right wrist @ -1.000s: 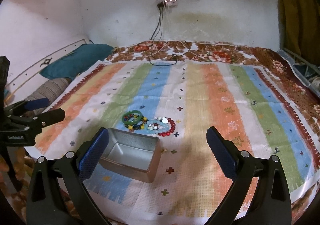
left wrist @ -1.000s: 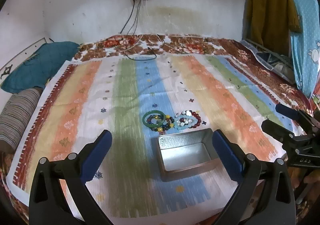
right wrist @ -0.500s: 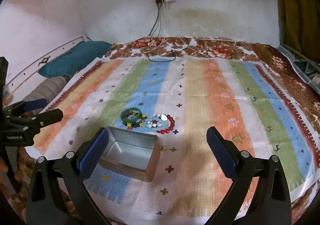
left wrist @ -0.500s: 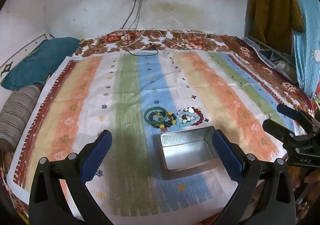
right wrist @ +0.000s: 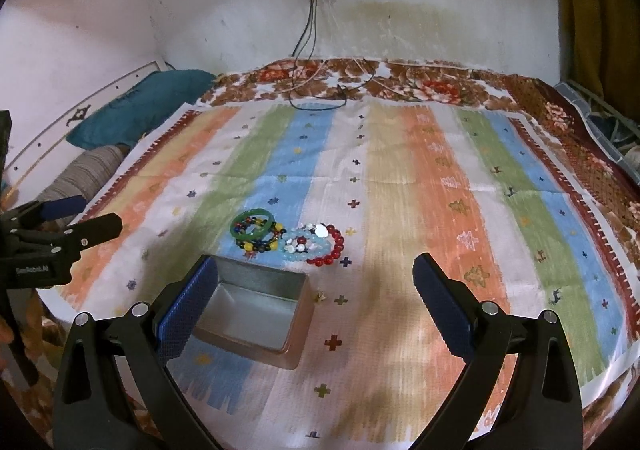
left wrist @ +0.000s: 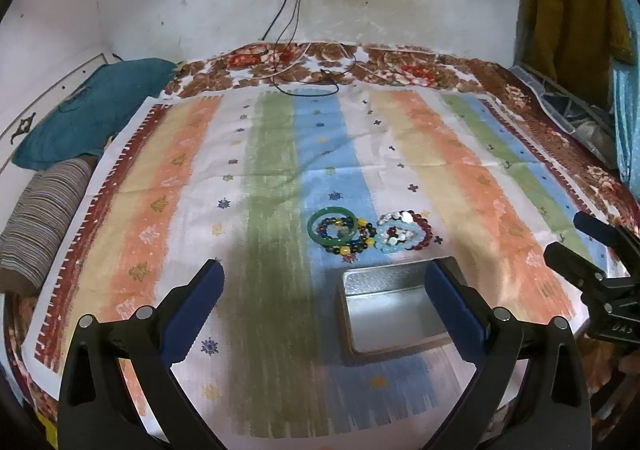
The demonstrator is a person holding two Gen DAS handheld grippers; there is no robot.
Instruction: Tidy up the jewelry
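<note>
A green bangle (left wrist: 332, 228) lies on the striped cloth with multicoloured bead bracelets (left wrist: 360, 240) inside and beside it. Just right of them sit light blue, white and dark red bead bracelets (left wrist: 404, 236). An open, empty silver tin box (left wrist: 390, 306) stands in front of the pile. My left gripper (left wrist: 324, 290) hovers open over the cloth near the box, holding nothing. In the right wrist view the bangle (right wrist: 254, 226), red beads (right wrist: 334, 246) and tin (right wrist: 256, 308) show again. My right gripper (right wrist: 316, 290) is open and empty, its left finger over the tin's near corner.
The striped cloth (left wrist: 460, 177) covers a floral bedspread (right wrist: 440, 83). A teal pillow (left wrist: 92, 109) and a striped bolster (left wrist: 40, 213) lie at the left. Charger cables (left wrist: 308, 77) hang from a wall socket onto the bed's far edge. Clothes (left wrist: 568, 13) hang at the right.
Both cameras have drifted slightly and tilted; the jewellery and tin sit a little lower and nearer in view. Nothing on the cloth has moved and both grippers have stayed open.
</note>
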